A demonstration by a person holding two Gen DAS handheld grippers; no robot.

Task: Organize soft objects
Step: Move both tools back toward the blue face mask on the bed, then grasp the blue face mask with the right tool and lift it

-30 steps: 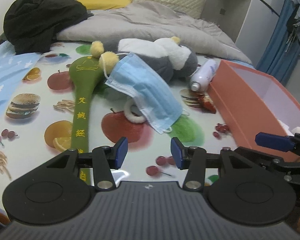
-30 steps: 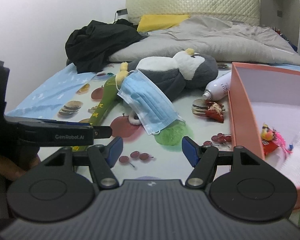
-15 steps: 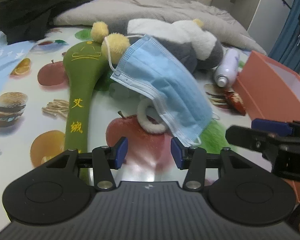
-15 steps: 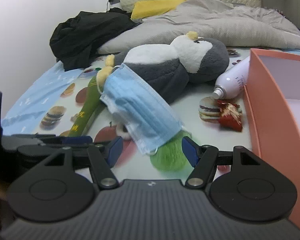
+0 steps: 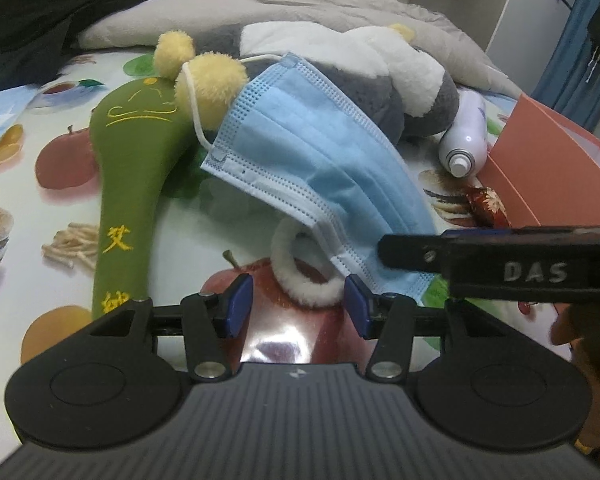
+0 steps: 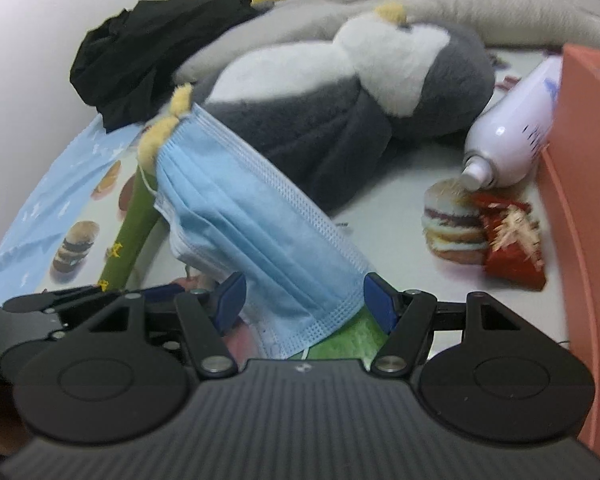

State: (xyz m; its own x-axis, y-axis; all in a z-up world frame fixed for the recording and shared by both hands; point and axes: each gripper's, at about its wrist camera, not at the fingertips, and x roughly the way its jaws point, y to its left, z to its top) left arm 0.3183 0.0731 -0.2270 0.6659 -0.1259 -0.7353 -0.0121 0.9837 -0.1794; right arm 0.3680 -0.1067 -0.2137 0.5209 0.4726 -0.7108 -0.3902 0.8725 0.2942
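Observation:
A blue face mask (image 5: 320, 160) drapes from the yellow pom-poms of a green plush stick (image 5: 132, 168) down to the sheet; it also shows in the right wrist view (image 6: 260, 236). A white fluffy ring (image 5: 300, 280) lies under its lower edge. A grey and white penguin plush (image 6: 340, 92) lies behind. My left gripper (image 5: 298, 310) is open, its tips either side of the ring's near rim. My right gripper (image 6: 304, 300) is open, its tips straddling the mask's lower corner. The right gripper's finger (image 5: 480, 252) crosses the left wrist view beside the mask.
An orange box (image 6: 588, 208) stands at the right, with a white spray bottle (image 6: 512, 136) and a red snack packet (image 6: 512, 248) beside it. Black clothing (image 5: 40, 12) and a grey duvet (image 5: 300, 0) lie at the back of the fruit-print sheet (image 5: 40, 200).
Both grippers have moved forward and down towards the mask. The right gripper's open tips now sit around the mask's lower corner. The left gripper's tips now flank the white ring.

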